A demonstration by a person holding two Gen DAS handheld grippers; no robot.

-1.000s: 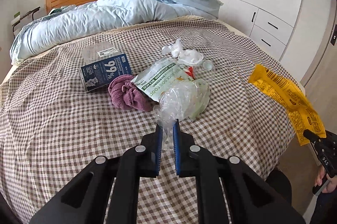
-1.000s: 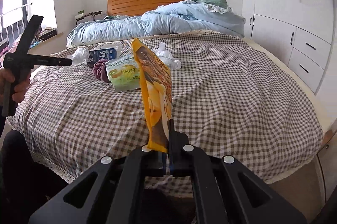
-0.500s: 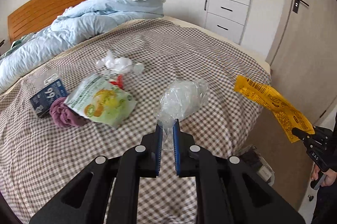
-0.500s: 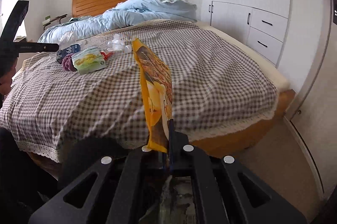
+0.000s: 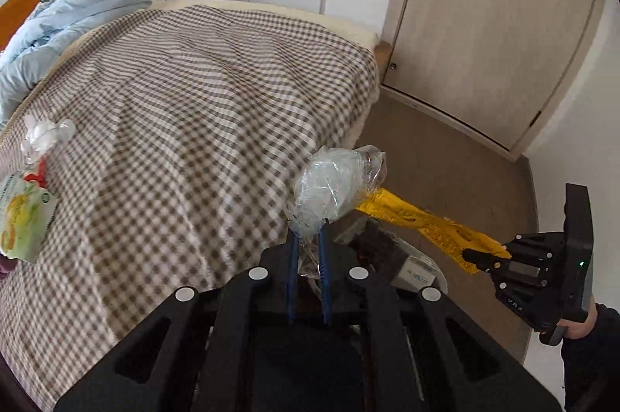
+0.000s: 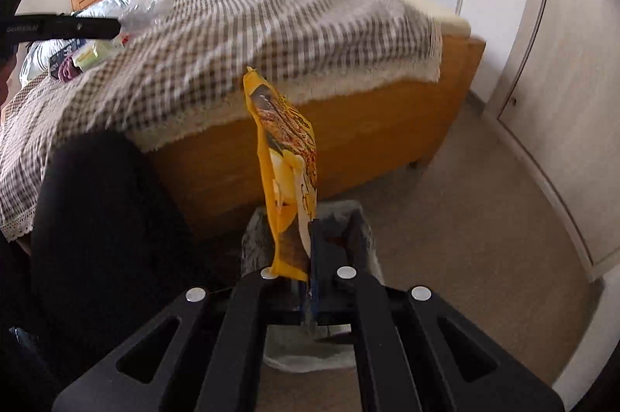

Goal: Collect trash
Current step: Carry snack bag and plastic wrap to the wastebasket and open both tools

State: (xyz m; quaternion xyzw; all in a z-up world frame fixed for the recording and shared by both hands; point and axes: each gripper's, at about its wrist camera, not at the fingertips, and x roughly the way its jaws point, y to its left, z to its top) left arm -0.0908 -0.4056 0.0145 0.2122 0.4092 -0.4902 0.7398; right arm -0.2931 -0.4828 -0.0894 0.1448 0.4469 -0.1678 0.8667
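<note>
Left wrist view: the left gripper (image 5: 309, 224) has its jaws narrowed onto the twisted neck of a crumpled clear plastic bag (image 5: 336, 182), which bulges just ahead of the jaws and hangs past the foot corner of the bed (image 5: 201, 94). The checked bedspread's edge drops away directly left of the jaws; right of them the brown floor (image 5: 457, 156) lies open up to the closed door (image 5: 492, 24). Just beyond and below the jaws sits a trash bin (image 5: 420, 266) with dark contents, partly hidden by the gripper body. Far left of the jaws, on the bed, lie a green snack pouch (image 5: 23, 214) and a wad of white plastic (image 5: 44, 133). To the right, the right gripper (image 5: 474, 254) pinches the end of a yellow snack wrapper (image 5: 422, 226), whose far end reaches behind the clear bag.

Right wrist view: the right gripper (image 6: 310, 245) has its jaws closed tight on the bottom edge of the yellow snack wrapper (image 6: 286, 172), which stands upright ahead of them. Directly beneath the jaws is the trash bin (image 6: 254, 237), set near the wooden bed frame (image 6: 348, 137). A dark trouser leg (image 6: 100, 218) fills the space to the left; to the right, bare floor (image 6: 476, 218) runs to the door. The left gripper (image 6: 116, 26) with the clear plastic bag (image 6: 149, 5) shows far up to the left.
</note>
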